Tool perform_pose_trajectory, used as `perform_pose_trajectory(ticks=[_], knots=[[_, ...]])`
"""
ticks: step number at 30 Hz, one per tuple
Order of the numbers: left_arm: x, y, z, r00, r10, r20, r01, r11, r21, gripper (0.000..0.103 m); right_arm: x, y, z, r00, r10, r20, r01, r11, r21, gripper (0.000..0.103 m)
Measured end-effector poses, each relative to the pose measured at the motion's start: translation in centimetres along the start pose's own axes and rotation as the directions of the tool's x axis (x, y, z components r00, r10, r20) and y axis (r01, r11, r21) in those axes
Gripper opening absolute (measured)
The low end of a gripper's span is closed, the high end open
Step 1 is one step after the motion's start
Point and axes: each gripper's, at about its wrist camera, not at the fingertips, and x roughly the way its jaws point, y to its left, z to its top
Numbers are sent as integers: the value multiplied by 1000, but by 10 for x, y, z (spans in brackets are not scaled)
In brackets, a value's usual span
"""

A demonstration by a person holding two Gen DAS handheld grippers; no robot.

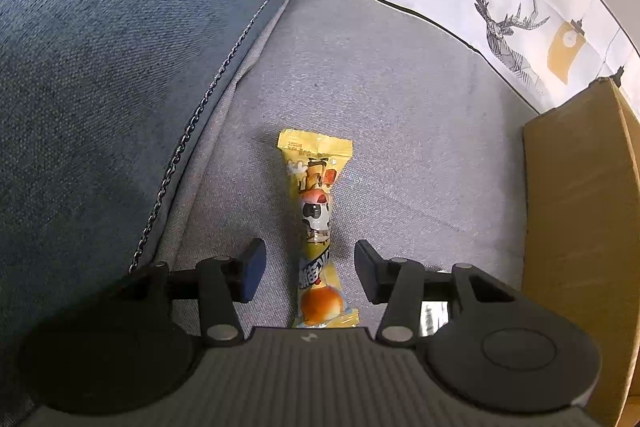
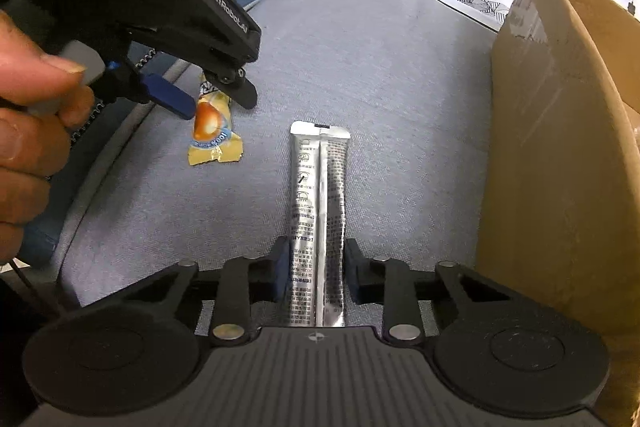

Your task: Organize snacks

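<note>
Pick-up step, both hands. Right gripper point(image 2: 316, 277) clamped on silver snack stick point(image 2: 319, 211), which lies on the grey sofa cushion point(image 2: 380, 75) beside the cardboard box point(image 2: 560, 167). Left gripper point(image 1: 310, 273) straddles yellow snack packet point(image 1: 316, 223), jaws apart, pads not touching (not gripped yet). Next, likely: close left, lift both toward the box.

Both handheld tools were matte black plastic with ribbed bodies, round side discs and silver pivot screws, their fingers point(image 1: 253, 275) faced with blue pads, and the left gripper point(image 2: 218, 103) bore white "GenRobot.AI" lettering along its arm.
</note>
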Motion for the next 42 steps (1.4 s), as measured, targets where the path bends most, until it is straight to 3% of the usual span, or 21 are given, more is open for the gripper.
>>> perform_pose_trajectory(ticks=[9, 18, 28, 36, 42], knots=[[-4, -4, 0, 998, 50, 40, -51, 998, 36, 47, -8, -3, 4, 999, 16, 45, -18, 999, 43, 25], [-5, -5, 0, 997, 53, 58, -57, 996, 70, 14, -10, -2, 1, 998, 17, 58, -19, 999, 43, 25], [-28, -7, -8, 990, -9, 140, 0, 998, 64, 12, -34, 0, -2, 989, 20, 148, -27, 999, 41, 24], [-56, -10, -16, 963, -45, 267, 30, 998, 62, 11, -77, -7, -10, 955, 42, 293, -48, 999, 13, 24], [-81, -14, -25, 923, -102, 371, 90, 995, 50, 11, -119, -24, -16, 895, 99, 434, -108, 994, -4, 24]])
